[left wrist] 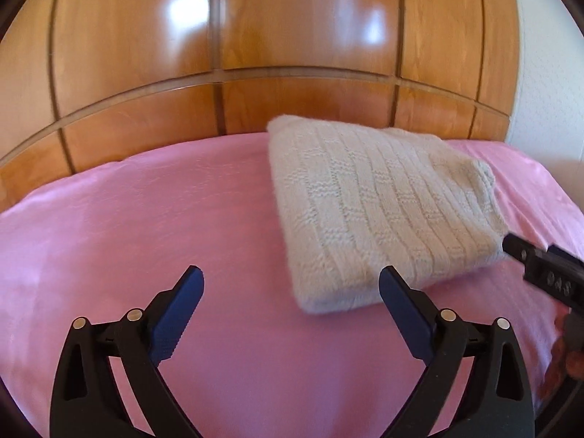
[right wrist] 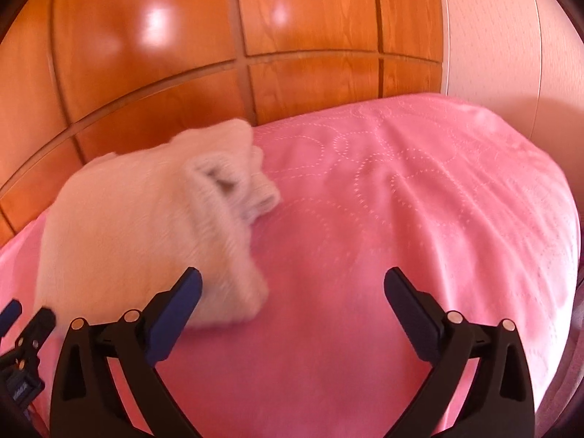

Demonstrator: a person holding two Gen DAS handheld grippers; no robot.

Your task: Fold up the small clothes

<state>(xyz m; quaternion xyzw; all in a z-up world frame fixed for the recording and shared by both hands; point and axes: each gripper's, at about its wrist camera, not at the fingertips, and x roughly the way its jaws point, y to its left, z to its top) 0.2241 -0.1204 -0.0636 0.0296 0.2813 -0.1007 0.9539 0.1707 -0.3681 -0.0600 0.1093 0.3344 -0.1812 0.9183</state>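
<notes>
A cream knitted garment (left wrist: 379,204) lies folded into a thick rectangle on the pink bed cover (left wrist: 146,219). In the right wrist view it (right wrist: 138,226) sits at the left, with ribbed cuffs showing at its far right corner. My left gripper (left wrist: 291,284) is open and empty, just in front of the garment's near left corner. My right gripper (right wrist: 292,286) is open and empty, over the bare cover to the right of the garment's near corner. The right gripper's fingertips (left wrist: 518,252) show at the right edge of the left wrist view, touching or very close to the garment's right corner.
A glossy wooden panelled wardrobe (left wrist: 255,54) stands right behind the bed. A white wall (right wrist: 492,43) is at the right. The pink cover (right wrist: 419,182) has a stitched circle pattern and drops off at the right edge.
</notes>
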